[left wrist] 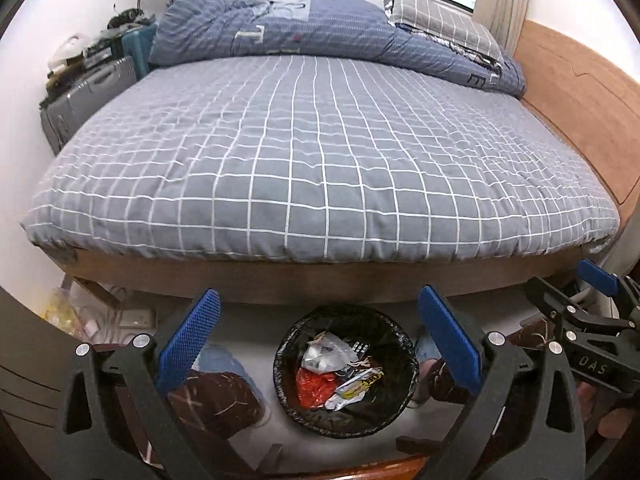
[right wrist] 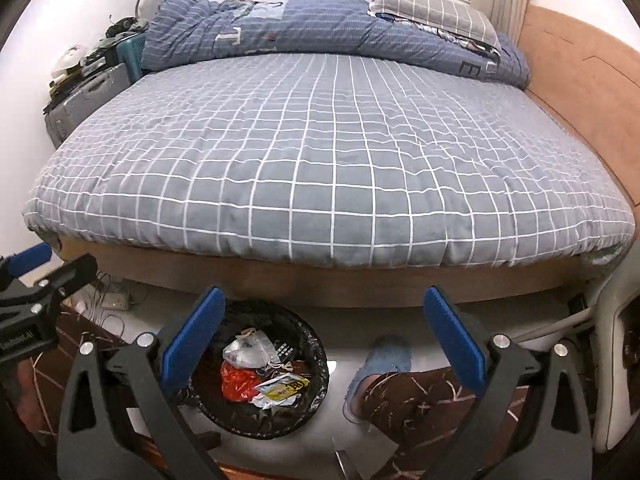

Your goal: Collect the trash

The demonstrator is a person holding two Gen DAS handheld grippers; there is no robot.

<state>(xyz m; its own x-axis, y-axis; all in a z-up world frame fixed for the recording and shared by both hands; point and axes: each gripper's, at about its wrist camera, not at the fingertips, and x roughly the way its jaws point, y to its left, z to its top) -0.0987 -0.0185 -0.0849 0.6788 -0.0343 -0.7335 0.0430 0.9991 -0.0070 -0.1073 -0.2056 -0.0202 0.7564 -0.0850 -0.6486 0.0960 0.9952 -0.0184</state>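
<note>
From the left wrist view, my left claw (left wrist: 320,354) is spread wide with nothing between its blue pads, hanging above the trash bin (left wrist: 346,372) on the floor at the foot of the bed (left wrist: 320,152). The bin wears a black liner and already holds a clear crumpled bag (left wrist: 326,354), a red wrapper (left wrist: 316,386) and a yellow-and-white packet (left wrist: 358,384). I see no loose litter on the checked bedcover from here, so my main worry is calling the job finished while something lies out of sight under the bed frame or among the clutter at the far left by the suitcase (left wrist: 86,96). The right claw (left wrist: 600,304) shows at the right edge, near mine; a careless swing could knock the two together.

From the right wrist view, my right claw (right wrist: 322,356) is likewise released and empty, sitting to the right of the bin (right wrist: 260,372), above my own slippered foot (right wrist: 380,372). If I drop down here I would hit my leg rather than anything worth picking. The bin stands just beside the bed base, and a nudge from either claw could tip it and spill what is collected. Cables and a power strip (right wrist: 114,300) lie on the floor to the left; I judge them a snag risk if I reach that way. The folded quilt (right wrist: 320,28) at the far end could hide scraps I cannot make out.
</note>
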